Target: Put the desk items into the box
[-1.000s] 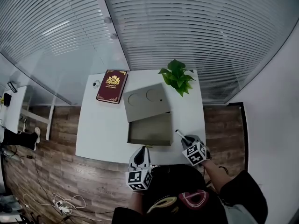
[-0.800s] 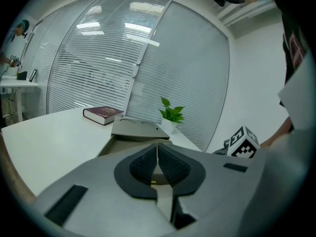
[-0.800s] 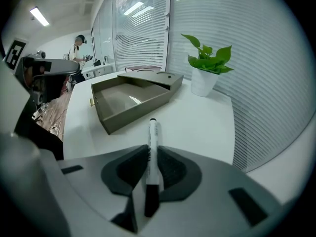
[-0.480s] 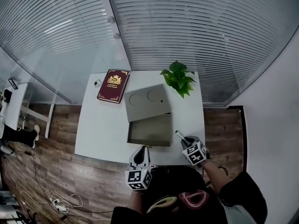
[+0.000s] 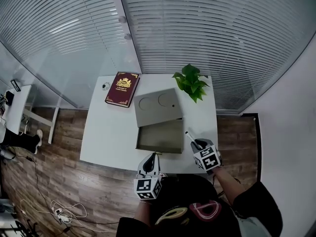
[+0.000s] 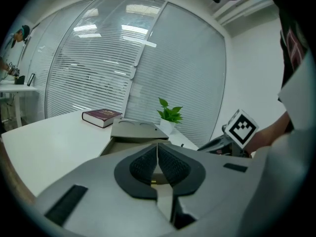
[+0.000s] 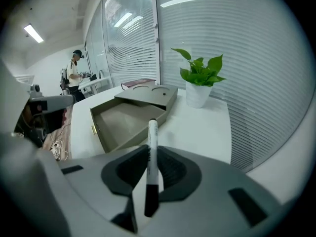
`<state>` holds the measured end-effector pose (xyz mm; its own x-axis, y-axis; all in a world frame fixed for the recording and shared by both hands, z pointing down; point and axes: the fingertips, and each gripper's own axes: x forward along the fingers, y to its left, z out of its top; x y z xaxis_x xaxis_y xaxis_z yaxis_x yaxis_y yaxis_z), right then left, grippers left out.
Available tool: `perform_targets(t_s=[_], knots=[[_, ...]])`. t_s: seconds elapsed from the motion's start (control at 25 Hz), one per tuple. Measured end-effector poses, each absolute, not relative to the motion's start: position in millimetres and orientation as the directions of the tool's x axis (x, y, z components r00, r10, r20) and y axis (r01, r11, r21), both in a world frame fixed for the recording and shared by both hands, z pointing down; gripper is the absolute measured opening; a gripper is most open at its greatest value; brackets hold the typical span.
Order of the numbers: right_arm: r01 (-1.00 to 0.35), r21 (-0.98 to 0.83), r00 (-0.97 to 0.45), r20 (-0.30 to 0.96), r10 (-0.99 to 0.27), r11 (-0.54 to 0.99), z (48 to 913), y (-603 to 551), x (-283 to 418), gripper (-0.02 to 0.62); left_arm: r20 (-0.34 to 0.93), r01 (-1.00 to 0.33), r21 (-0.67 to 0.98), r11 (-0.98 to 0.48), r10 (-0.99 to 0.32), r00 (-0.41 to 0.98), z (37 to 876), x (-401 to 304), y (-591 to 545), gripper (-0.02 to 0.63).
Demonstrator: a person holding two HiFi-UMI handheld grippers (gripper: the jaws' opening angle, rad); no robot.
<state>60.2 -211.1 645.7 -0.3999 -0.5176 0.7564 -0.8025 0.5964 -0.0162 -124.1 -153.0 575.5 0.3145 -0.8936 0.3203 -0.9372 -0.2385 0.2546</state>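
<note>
A white marker pen with a black cap point(image 7: 151, 152) sticks up between the pads of my right gripper point(image 7: 150, 167), which is shut on it. In the head view this gripper point(image 5: 196, 143) hovers at the right front corner of the open grey box point(image 5: 159, 136), and the pen point(image 5: 190, 137) points toward the box. The box lid point(image 5: 157, 105) lies tilted over the box's far edge. My left gripper point(image 5: 152, 158) stays at the table's front edge, just before the box. Its jaws point(image 6: 157, 164) are shut with nothing in them.
A dark red book point(image 5: 122, 88) lies at the far left of the white table point(image 5: 106, 137), with a small object point(image 5: 105, 86) beside it. A potted plant point(image 5: 191, 81) stands at the far right corner. Wooden floor and cables lie to the left.
My right gripper has risen a little with the pen and rolled slightly. The left gripper has stayed in place.
</note>
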Motion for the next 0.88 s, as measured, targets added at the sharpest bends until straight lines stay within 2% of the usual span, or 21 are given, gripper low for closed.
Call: perform_targets(t_s=[0.24, 0.88], knots=[[-0.756, 0.016, -0.451, 0.711, -0.539, 0.654, 617.4, -222.9, 31.7, 0.072, 0.319, -0.942, 0.256, -0.218, -0.900, 0.296, 574.0, -132.0, -147.0, 0.021], [-0.574, 0.104, -0.513, 0.728, -0.455, 0.812, 600.9, -236.5, -39.7, 0.073, 0.300, -0.962, 0.243, -0.124, -0.933, 0.196, 568.4, -169.4, -137.8, 0.021]])
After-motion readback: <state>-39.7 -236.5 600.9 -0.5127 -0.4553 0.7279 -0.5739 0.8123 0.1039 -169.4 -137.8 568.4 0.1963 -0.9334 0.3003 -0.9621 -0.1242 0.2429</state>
